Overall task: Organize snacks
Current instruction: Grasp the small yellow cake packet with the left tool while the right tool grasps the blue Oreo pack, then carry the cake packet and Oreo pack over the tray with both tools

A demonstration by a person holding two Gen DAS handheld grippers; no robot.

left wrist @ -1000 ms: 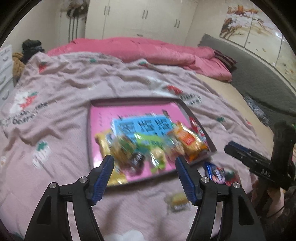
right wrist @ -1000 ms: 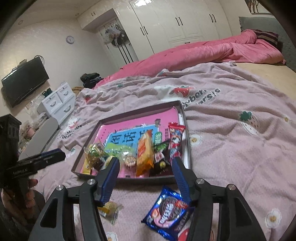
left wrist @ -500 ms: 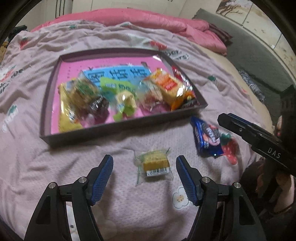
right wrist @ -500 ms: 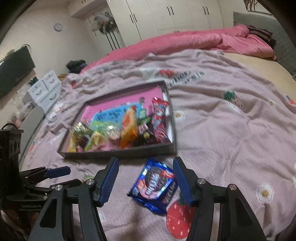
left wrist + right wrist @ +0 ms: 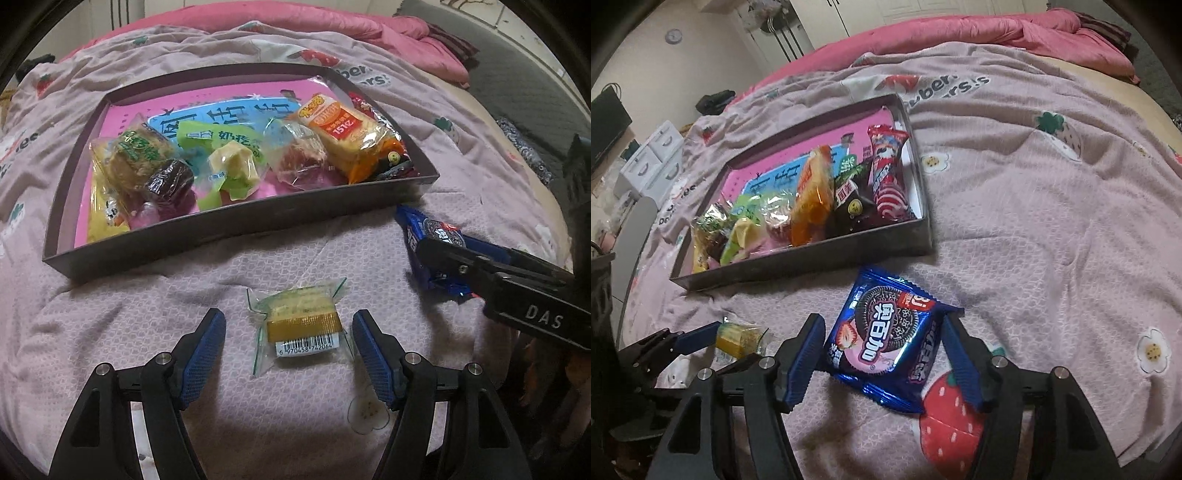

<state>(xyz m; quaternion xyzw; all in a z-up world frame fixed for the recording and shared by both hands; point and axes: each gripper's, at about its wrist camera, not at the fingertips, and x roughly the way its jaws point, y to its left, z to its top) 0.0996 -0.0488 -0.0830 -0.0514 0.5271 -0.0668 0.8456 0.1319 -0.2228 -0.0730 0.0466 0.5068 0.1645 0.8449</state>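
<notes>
Now both grippers have dropped from a high view over the bed to just above the two snacks lying loose on the pink blanket (image 5: 295, 424), on the near side of the dark tray (image 5: 236, 236). The left gripper (image 5: 288, 347) stands spread around the small cake in clear wrap (image 5: 301, 321), one blue pad on each side and neither touching it, where a second ago the cake was only a blur below the tray. The right gripper (image 5: 882, 354) has just been opening its jaws, and they now straddle the blue cookie pack (image 5: 890, 339); its pads sit close to the pack's crinkled edges, but I judge they are not pressing on it. So both pickups look lined up, and closing is probably the next step for each hand.

The tray already holds a row of packets, among them an orange biscuit pack (image 5: 343, 136), a green-wrapped sweet (image 5: 229, 166) and a red striped stick pack (image 5: 888, 173) against the tray's right wall. The far half of the tray, toward the pink quilt (image 5: 960, 33), shows bare pink lining, so there is room there to set things down.

The tray's near wall stands upright between the loose snacks and that space; each snack would have to be lifted over it. The cookie pack lies close to the tray's near right corner, and the two grippers are near each other, so sideways room is tight.
</notes>
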